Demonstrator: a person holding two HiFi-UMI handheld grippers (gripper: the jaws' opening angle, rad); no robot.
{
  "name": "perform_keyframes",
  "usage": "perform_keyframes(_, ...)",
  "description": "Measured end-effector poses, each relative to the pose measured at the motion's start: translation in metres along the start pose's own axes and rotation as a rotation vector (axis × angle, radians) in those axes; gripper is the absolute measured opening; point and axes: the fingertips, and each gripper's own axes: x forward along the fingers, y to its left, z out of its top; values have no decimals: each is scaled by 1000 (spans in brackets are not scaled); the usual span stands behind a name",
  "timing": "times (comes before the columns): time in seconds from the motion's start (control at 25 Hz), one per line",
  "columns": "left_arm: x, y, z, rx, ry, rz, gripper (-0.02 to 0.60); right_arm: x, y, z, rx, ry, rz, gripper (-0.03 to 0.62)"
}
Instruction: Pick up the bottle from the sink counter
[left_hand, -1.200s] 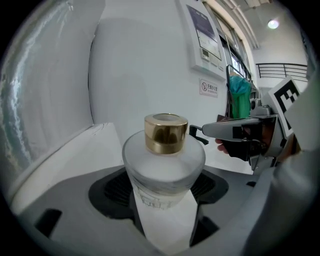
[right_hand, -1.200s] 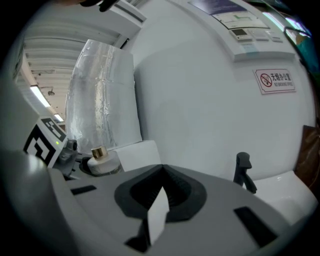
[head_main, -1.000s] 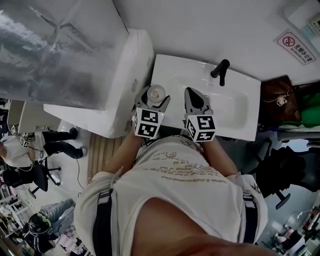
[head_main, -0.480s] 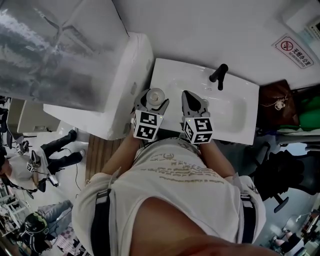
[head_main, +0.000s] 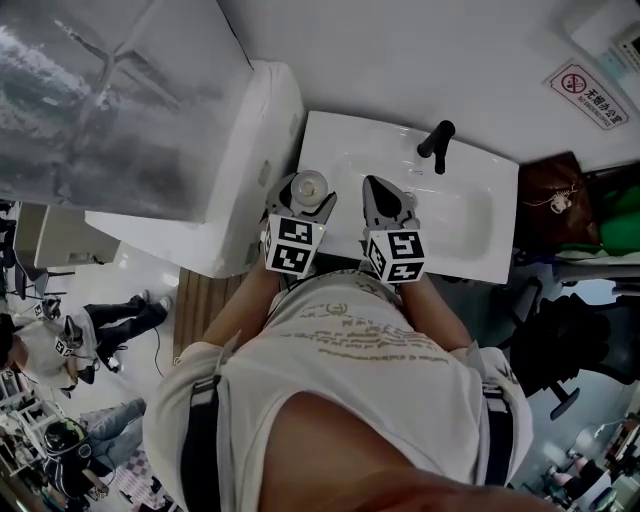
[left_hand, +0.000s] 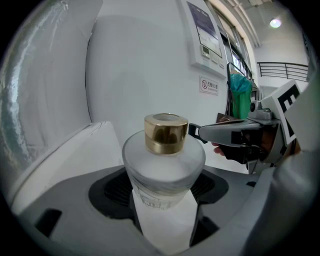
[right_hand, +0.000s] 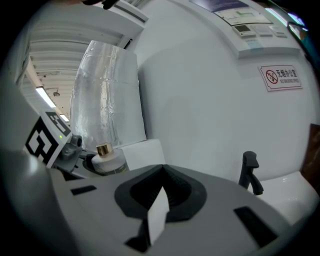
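Nearest, low in the head view: a pale shirt (head_main: 350, 370) with dark straps. Just past it, two marker cubes side by side, one on the left (head_main: 291, 245) and one on the right (head_main: 397, 256).

On the left, the left gripper (head_main: 306, 198), squeezed tight on a round bottle (left_hand: 164, 165) of frosted glass. Jaws touching the glass on both sides, low down. Bottle upright, with a shiny gold cap (left_hand: 166, 133) on top. Placed over the near left corner of the white sink counter (head_main: 335, 135). Cannot tell whether the bottom of the bottle touches the counter.

On the right, just beside it, the right gripper (head_main: 379, 190). Jaws pressed together, with nothing between them. Hovers over the near edge of the counter and points away toward the wall.

Farther right, the sunken sink bowl (head_main: 470, 220). At the far edge of the counter, a black tap (head_main: 438, 143), standing upright.

Left of the counter, just beside it, a big white box (head_main: 250, 140). Farther left, a tall thing wrapped in crinkly silver foil (head_main: 110, 100).

Right of the sink, a brown bag (head_main: 553, 195) and something green (head_main: 622, 215).

Far back, a plain white wall (head_main: 400, 50) with a red no-smoking sign (head_main: 582, 92) up at the right.

Down on the floor at the left, well apart from the sink, a person (head_main: 60, 340) on a chair.
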Motion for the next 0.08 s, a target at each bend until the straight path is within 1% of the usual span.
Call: perform_keyframes(0.08,2,0,1,3,2,-2,350,0,-2,0,1,1,-3,21)
